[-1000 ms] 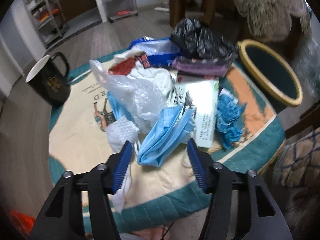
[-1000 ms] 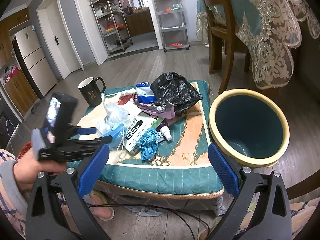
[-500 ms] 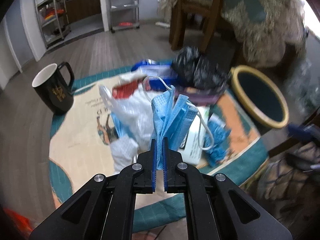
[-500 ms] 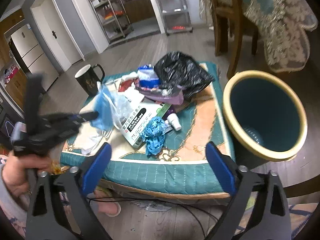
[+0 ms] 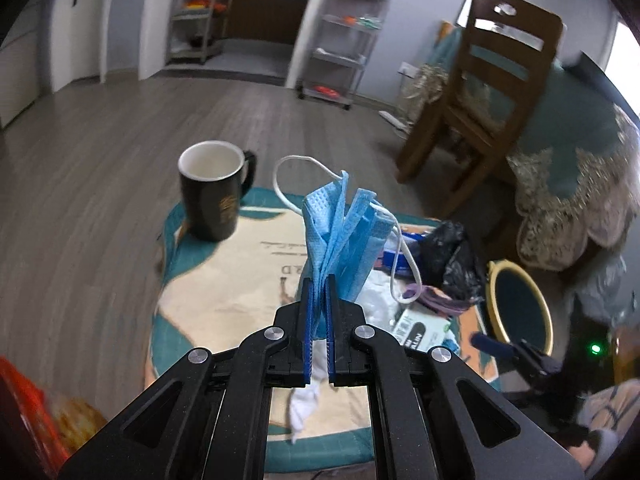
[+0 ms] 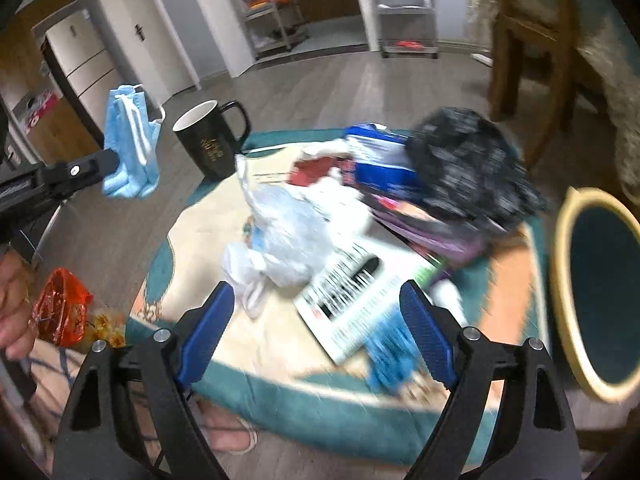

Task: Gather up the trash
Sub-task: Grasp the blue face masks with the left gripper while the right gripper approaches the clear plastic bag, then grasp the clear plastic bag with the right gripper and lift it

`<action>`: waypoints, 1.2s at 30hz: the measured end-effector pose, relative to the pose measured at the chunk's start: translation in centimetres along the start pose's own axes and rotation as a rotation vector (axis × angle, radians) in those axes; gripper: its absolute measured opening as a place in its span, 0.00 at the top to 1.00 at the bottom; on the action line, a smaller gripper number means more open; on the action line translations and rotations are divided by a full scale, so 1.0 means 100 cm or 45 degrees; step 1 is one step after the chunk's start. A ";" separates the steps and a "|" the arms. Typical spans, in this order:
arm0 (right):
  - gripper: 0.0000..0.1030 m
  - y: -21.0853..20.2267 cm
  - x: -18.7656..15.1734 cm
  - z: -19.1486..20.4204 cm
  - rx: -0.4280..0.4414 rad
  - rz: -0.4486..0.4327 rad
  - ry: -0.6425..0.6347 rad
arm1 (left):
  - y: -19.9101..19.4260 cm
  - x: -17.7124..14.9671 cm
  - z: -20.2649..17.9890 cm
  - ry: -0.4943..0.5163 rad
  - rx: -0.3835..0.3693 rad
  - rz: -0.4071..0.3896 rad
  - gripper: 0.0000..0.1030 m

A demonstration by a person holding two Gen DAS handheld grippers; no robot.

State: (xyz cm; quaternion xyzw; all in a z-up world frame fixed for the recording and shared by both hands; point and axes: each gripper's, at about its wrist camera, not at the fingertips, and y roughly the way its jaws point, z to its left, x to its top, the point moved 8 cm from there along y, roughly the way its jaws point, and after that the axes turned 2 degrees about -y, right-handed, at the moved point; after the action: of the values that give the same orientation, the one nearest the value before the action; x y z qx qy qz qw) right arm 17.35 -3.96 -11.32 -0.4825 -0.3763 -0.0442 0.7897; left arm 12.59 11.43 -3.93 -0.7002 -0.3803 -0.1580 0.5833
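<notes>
My left gripper [image 5: 319, 280] is shut on a bunch of blue face masks [image 5: 344, 232], lifted above the low table; the white ear loops dangle. In the right wrist view the same masks [image 6: 130, 144] hang at the far left from the left gripper [image 6: 108, 164]. My right gripper [image 6: 316, 308] hovers over the table's near side, jaws wide and closing slightly, nothing between them. Below it lie a white printed box [image 6: 360, 300], a crumpled clear plastic bag [image 6: 284, 232] and a blue crumpled wad [image 6: 388, 356]. A yellow-rimmed dark bin [image 6: 596, 288] stands to the right.
A black mug [image 6: 212, 144] stands at the table's far left corner. A black plastic bag [image 6: 468, 168], blue packets [image 6: 380, 156] and purple wrappers lie at the back. A red wrapper [image 6: 60, 308] lies on the floor at left, near a hand. A wooden chair [image 5: 488, 92] stands behind.
My left gripper closed on the blue masks and lifted them up off the table, rolling as it rose. My right gripper moved left and lower over the trash pile.
</notes>
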 end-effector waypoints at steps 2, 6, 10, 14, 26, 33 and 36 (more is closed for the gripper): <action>0.19 0.020 0.009 0.007 0.001 0.015 -0.009 | 0.001 0.000 0.006 -0.023 0.004 -0.001 0.94; 0.22 0.054 0.020 0.011 -0.002 0.065 -0.003 | 0.005 0.001 0.010 -0.062 -0.005 0.008 0.94; 0.53 0.079 0.015 0.010 -0.004 0.156 -0.012 | 0.008 0.001 0.007 -0.060 -0.005 0.015 0.94; 0.76 0.067 0.015 0.006 0.036 0.125 0.008 | 0.009 0.002 0.006 -0.071 -0.003 0.015 0.94; 0.81 -0.039 0.049 -0.008 0.119 -0.133 0.034 | 0.007 0.005 -0.020 -0.016 -0.016 -0.006 0.94; 0.81 -0.117 0.034 -0.051 0.043 -0.214 0.093 | 0.013 -0.002 -0.056 0.053 -0.063 0.023 0.94; 0.81 -0.143 0.025 -0.075 -0.001 -0.253 0.151 | 0.019 -0.010 -0.080 0.093 -0.101 0.049 0.94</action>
State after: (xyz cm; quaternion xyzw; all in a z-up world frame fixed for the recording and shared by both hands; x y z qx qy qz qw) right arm 17.07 -16.84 -1.19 -0.4399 -0.3749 -0.1509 0.8020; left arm 15.09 3.49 -3.71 -0.7236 -0.3387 -0.1874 0.5715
